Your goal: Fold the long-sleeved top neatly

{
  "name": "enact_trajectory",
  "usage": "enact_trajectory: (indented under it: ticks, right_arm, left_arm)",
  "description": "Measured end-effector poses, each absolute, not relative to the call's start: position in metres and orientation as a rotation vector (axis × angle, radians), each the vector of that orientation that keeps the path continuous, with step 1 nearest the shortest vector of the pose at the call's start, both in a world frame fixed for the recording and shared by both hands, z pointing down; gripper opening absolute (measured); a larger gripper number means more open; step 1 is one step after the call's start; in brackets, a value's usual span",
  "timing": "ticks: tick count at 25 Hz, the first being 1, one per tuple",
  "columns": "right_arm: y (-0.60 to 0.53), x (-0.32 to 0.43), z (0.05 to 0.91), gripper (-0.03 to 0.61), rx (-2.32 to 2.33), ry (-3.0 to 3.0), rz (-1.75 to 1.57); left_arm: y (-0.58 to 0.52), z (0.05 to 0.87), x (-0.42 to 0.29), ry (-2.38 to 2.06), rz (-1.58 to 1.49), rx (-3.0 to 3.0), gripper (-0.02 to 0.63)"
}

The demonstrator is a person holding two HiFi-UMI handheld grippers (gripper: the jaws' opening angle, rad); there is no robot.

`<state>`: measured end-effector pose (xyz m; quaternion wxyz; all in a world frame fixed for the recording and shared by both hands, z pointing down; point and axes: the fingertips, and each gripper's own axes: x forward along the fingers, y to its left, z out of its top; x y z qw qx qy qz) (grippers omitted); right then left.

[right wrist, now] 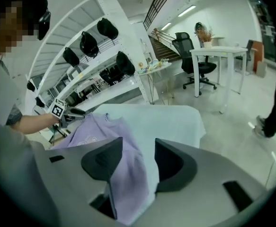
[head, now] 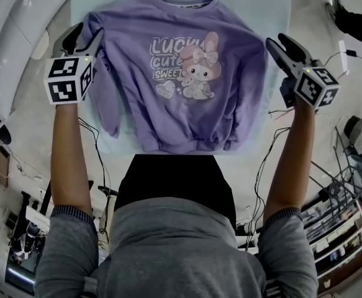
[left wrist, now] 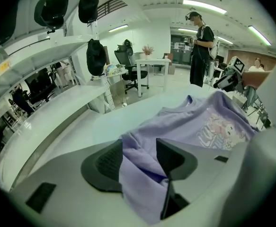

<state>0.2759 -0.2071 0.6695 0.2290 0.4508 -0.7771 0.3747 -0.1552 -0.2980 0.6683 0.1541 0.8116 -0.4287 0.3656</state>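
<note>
A purple long-sleeved top with a cartoon rabbit print lies front up on the pale table, hem toward me. Its left sleeve runs down along the body. My left gripper is at the top's left shoulder. In the left gripper view, that gripper has its jaws apart, with a loose fold of the purple fabric lying between them. My right gripper is at the right shoulder. In the right gripper view it is open too, with the fabric draped between the pads.
The table's near edge lies just past the hem. Cables hang off the table's right side beside racks of gear. Shelves with dark caps stand to the left. A person stands beyond the table, near a white desk and office chair.
</note>
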Motion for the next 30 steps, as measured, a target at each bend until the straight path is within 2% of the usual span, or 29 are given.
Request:
enact_trajectory:
  ticks: [6,15,16,19,21,30]
  right_arm:
    - [-0.202,0.301,0.687,0.216,1.250,-2.041,0.991]
    - [-0.174,0.270,0.733,0.207,1.104,-1.933,0.895]
    - [-0.172,0.269,0.734,0.199,1.097,-1.926,0.863]
    - [-0.170,0.259,0.734,0.118,1.065,-1.928,0.789]
    - [-0.169,0.254,0.734,0.023,1.048,-1.918,0.741]
    - [-0.207,0.297,0.690,0.012,1.239,-1.873,0.507]
  left_arm:
    - [-0.271,0.643,-0.115,-1.179,0.970,2.401,0.249]
    - [-0.237,0.652,-0.063,-1.056,0.908,2.415,0.249]
    - [-0.234,0.656,-0.061,-1.049,0.921,2.417,0.249]
    - [-0.225,0.661,-0.060,-1.045,0.945,2.418,0.247]
    - [-0.222,0.663,-0.061,-1.048,0.950,2.412,0.247]
    - [-0.216,0.673,-0.078,-1.073,0.975,2.366,0.248]
